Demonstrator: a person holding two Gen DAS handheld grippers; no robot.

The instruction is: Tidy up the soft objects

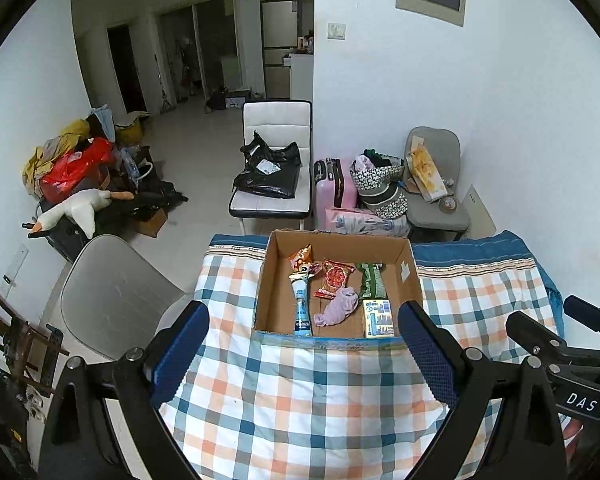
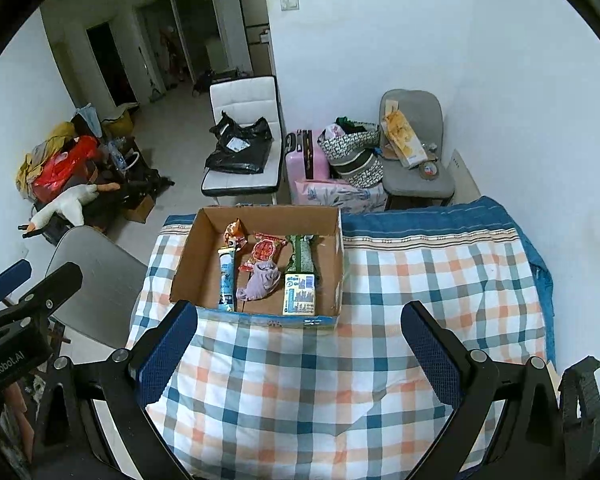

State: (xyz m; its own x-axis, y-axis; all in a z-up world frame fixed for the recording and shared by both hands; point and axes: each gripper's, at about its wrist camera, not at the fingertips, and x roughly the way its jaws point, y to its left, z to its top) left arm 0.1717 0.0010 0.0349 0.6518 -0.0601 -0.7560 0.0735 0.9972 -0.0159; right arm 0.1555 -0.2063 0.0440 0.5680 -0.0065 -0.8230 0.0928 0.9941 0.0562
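An open cardboard box [image 1: 272, 276] [image 2: 192, 256] sits on the plaid blanket [image 1: 300, 400] [image 2: 300, 380]. Inside lie a purple cloth [image 1: 338, 306] [image 2: 260, 280], a blue tube [image 1: 302, 312] [image 2: 227, 280], a red snack packet [image 1: 334, 276] [image 2: 265, 250], an orange packet [image 1: 302, 258] [image 2: 236, 232], a green packet [image 1: 370, 280] [image 2: 300, 260] and a small yellow-blue carton [image 1: 378, 318] [image 2: 299, 300]. My left gripper [image 1: 304, 332] is open and empty, just short of the box's near wall. My right gripper [image 2: 300, 332] is open and empty over the blanket, near the box's front right corner.
A grey chair [image 1: 116, 300] [image 2: 96, 280] stands left of the bed. Beyond are a white chair with a black bag [image 1: 272, 172] [image 2: 240, 148], a pink suitcase [image 1: 336, 188] [image 2: 304, 160], a patterned bag [image 1: 380, 184], a grey seat [image 1: 436, 200] and a clutter pile with a goose plush [image 1: 80, 208].
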